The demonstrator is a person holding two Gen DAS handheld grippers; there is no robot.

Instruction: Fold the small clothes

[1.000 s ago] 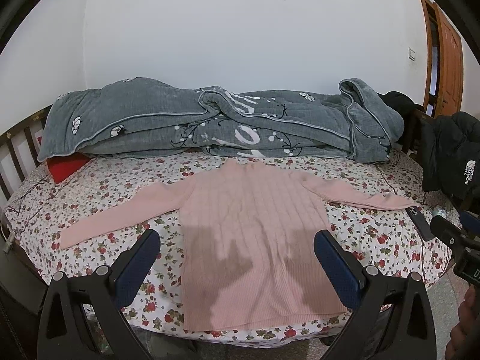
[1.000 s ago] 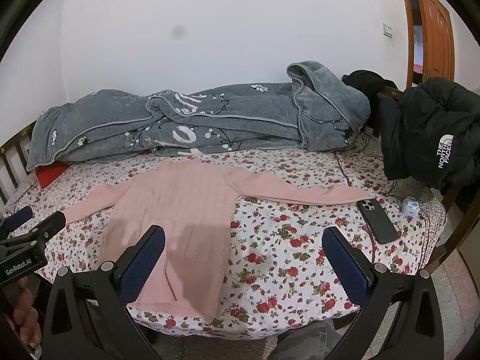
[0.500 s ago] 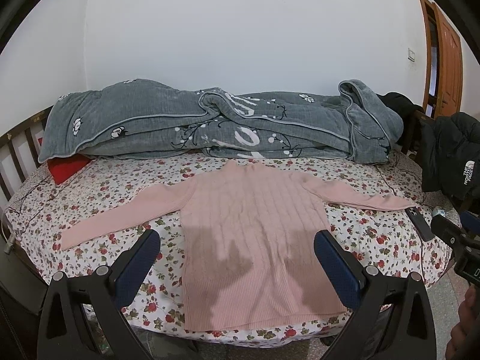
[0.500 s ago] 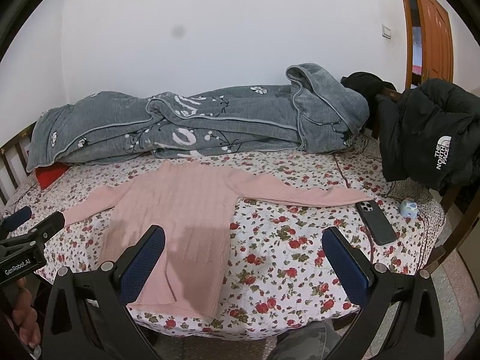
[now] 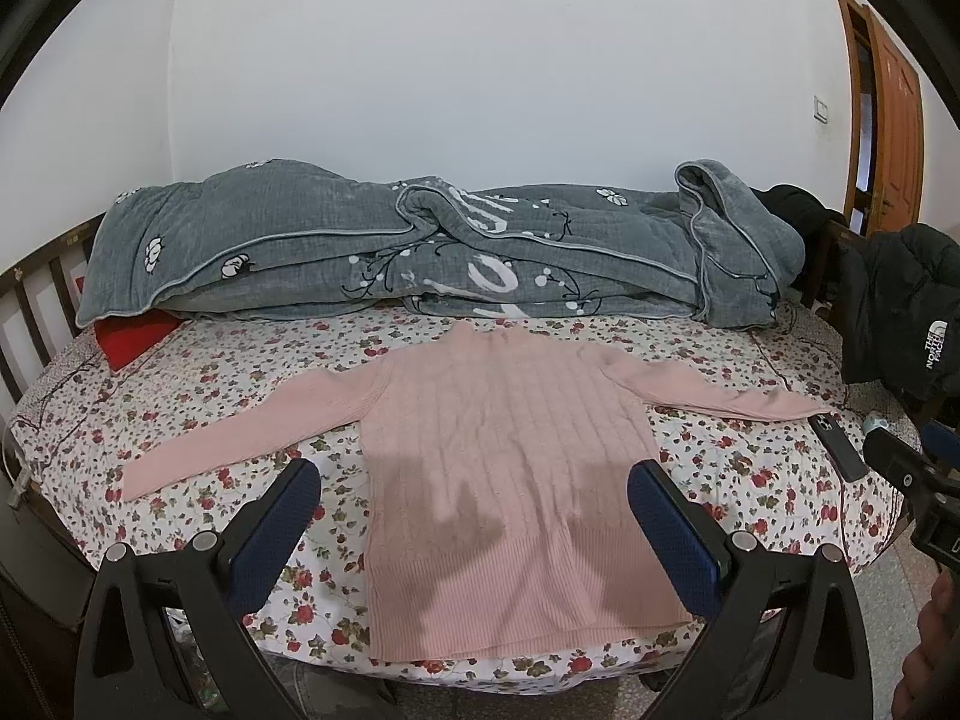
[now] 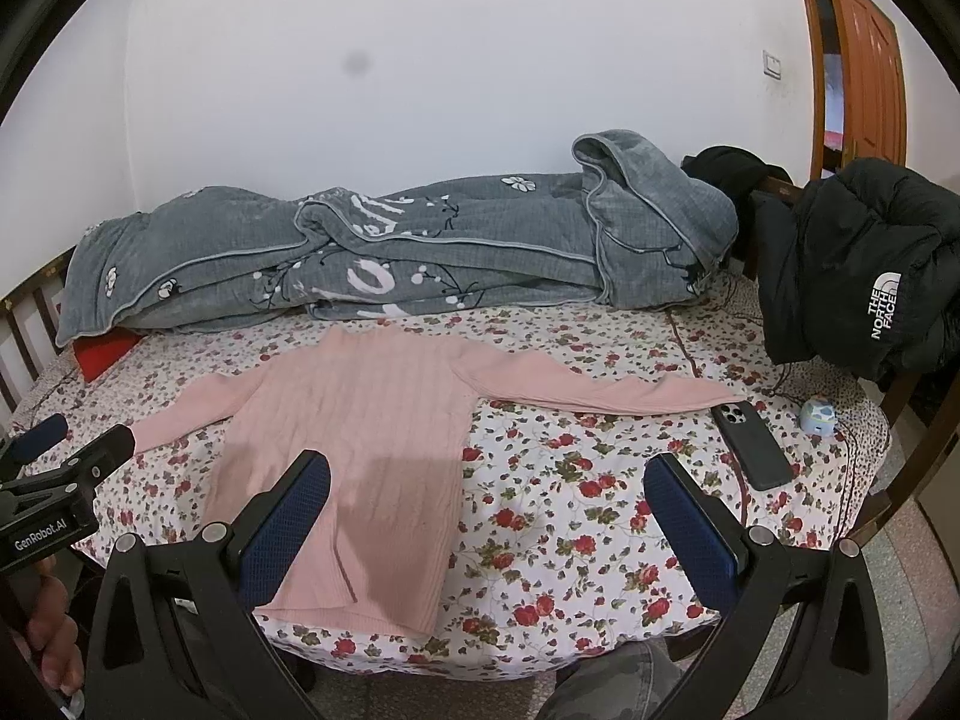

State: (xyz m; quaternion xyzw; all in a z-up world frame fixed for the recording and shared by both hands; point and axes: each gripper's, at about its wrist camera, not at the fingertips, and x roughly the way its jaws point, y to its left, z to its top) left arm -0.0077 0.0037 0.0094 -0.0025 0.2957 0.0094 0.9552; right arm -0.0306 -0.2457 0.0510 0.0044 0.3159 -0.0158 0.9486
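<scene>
Before me a pink ribbed sweater [image 5: 504, 480] lies flat and unfolded on the floral bedsheet [image 5: 198, 384], collar toward the wall, both sleeves spread wide; its hem seems to reach the mattress edge.

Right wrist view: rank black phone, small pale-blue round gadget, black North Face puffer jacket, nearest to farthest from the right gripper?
1. Black phone: flat on the floral sheet, just beyond the right gripper, to its right.
2. Small pale-blue round gadget: further right, near the bed edge.
3. Black North Face puffer jacket: draped at the far right, farthest back.
</scene>
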